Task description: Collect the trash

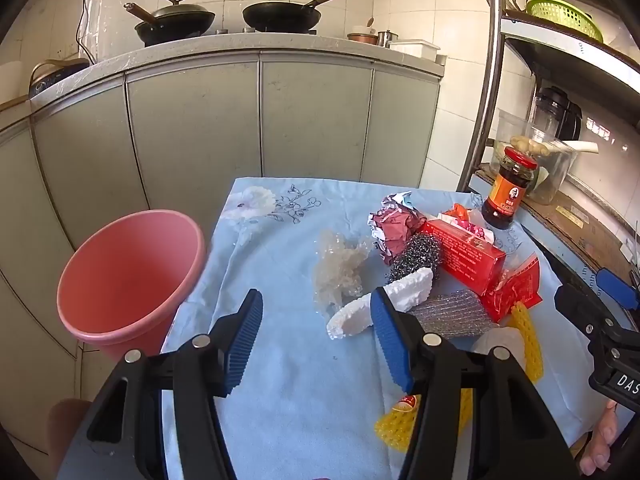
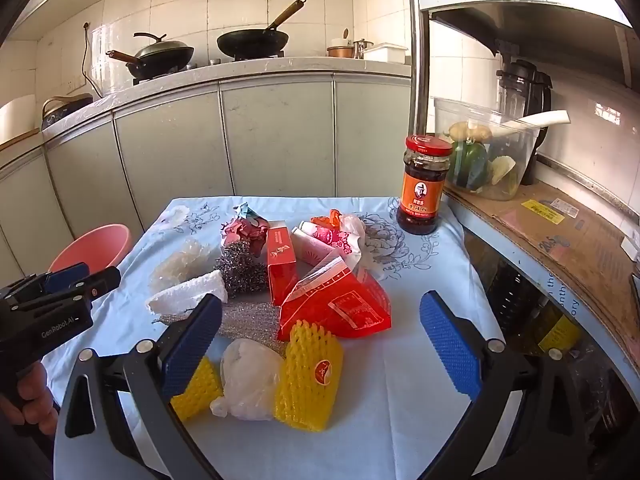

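Trash is spread in a heap on the table with the light blue flowered cloth (image 2: 408,392), and none of it is held yet. The round pink plastic bin (image 1: 128,276) is seen empty, down beside the table and to the left of the left claw (image 1: 316,344).

The left claw is held open, with only bare cloth between its blue pads. Just ahead of it and a little to its right lie a white broken foam piece (image 1: 384,300) and a clear crumpled plastic wrap (image 1: 340,272).

The right claw (image 2: 320,344) is held wide open too. Between its pads, close in front, lie a yellow foam fruit net (image 2: 308,376) and a white crumpled plastic bag (image 2: 248,376). Farther ahead are a red shiny packet (image 2: 340,308) and a red cardboard box (image 2: 280,264).

The picking step looks to be just starting. Next, a claw likely has to be lowered over one soft piece, closed on it, and then carried to the pink bin. The dark sauce jar with the red lid (image 2: 424,188) should probably be left alone.
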`<state>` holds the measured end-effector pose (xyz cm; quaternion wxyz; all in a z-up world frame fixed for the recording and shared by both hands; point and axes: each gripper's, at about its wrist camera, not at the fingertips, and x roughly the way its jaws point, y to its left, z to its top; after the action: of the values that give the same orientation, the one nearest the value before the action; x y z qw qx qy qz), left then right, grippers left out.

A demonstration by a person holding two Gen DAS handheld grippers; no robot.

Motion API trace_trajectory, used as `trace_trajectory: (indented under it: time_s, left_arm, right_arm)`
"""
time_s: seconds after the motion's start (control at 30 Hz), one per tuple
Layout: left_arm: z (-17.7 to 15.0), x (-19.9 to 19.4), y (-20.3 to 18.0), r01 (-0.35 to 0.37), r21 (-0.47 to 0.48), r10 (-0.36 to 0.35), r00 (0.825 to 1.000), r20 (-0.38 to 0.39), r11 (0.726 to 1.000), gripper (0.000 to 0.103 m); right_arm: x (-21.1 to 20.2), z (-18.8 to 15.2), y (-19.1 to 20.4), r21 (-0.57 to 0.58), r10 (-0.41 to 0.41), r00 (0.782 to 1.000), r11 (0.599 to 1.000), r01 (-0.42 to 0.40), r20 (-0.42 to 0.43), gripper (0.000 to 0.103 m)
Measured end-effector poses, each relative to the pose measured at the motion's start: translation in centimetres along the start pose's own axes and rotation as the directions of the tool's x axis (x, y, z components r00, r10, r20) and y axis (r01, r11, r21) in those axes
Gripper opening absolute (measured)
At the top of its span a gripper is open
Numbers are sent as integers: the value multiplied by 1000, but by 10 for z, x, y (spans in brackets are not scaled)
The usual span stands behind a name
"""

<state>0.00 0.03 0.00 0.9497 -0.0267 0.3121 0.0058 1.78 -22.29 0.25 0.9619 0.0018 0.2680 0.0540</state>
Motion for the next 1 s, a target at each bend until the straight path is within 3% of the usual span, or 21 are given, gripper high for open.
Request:
trace_trajectory:
  time_s: [1.0]
  left_arm:
    - [0,-2,0,4,-1,-4,1000,-2,1000,56]
  right_arm:
    - [5,-7,3,3,8,1000,1000,-8,-10,100]
